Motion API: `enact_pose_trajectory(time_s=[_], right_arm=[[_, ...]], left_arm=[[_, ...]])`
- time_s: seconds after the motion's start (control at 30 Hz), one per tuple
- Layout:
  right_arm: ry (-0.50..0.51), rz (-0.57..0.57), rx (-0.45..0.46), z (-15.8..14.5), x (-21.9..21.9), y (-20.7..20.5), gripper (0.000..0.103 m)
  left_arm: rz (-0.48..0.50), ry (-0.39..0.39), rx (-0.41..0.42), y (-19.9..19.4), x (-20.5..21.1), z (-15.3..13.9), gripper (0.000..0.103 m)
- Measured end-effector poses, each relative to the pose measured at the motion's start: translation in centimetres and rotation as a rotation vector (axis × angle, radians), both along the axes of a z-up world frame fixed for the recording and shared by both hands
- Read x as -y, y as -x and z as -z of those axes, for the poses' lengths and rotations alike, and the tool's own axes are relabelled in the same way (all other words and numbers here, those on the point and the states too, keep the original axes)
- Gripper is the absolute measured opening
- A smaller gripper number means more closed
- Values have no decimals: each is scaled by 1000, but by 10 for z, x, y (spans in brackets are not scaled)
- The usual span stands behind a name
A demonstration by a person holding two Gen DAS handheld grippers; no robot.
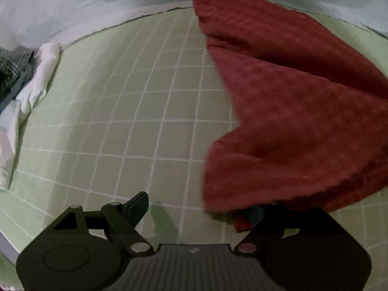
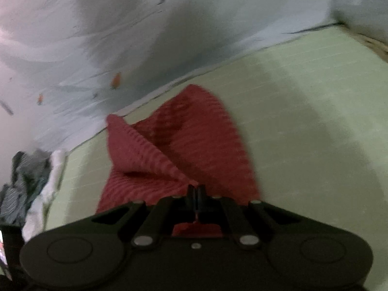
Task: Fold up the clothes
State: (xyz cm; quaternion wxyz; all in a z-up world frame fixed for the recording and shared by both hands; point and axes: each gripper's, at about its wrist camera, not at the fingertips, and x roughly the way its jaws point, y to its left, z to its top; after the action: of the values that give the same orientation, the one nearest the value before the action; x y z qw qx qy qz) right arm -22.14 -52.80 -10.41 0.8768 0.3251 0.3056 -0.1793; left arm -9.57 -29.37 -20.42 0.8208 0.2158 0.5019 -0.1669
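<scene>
Right gripper [image 2: 197,190]: fingers pressed together, pinching edge of red textured cloth [image 2: 194,140]. Cloth: bunched w/ diagonal fold ridge, spread fwd over pale green mat [image 2: 303,121]. Grey striped garment [image 2: 21,184] + white cloth [image 2: 52,181] at mat's left edge. Pale printed fabric [image 2: 121,36] behind. View blurred

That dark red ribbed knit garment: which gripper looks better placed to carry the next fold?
Probably the right gripper: it is shut on the dark red ribbed knit garment. The left gripper is open, holding nothing.
</scene>
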Motion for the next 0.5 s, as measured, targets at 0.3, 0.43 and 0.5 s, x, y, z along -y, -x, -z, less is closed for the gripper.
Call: enact_pose_trajectory(time_s=[0.3,0.43,0.5], right_arm=[[7,77,-76,23,-6,34,2],[28,62,-138,35,-12,36,2],[22,53,-169,38,-14,36,2]], left_arm=[[21,-32,12,10,-12,0,83],[7,-36,0,15,-21,-1,83],[-7,-33,-12,16,-27,-2,83]])
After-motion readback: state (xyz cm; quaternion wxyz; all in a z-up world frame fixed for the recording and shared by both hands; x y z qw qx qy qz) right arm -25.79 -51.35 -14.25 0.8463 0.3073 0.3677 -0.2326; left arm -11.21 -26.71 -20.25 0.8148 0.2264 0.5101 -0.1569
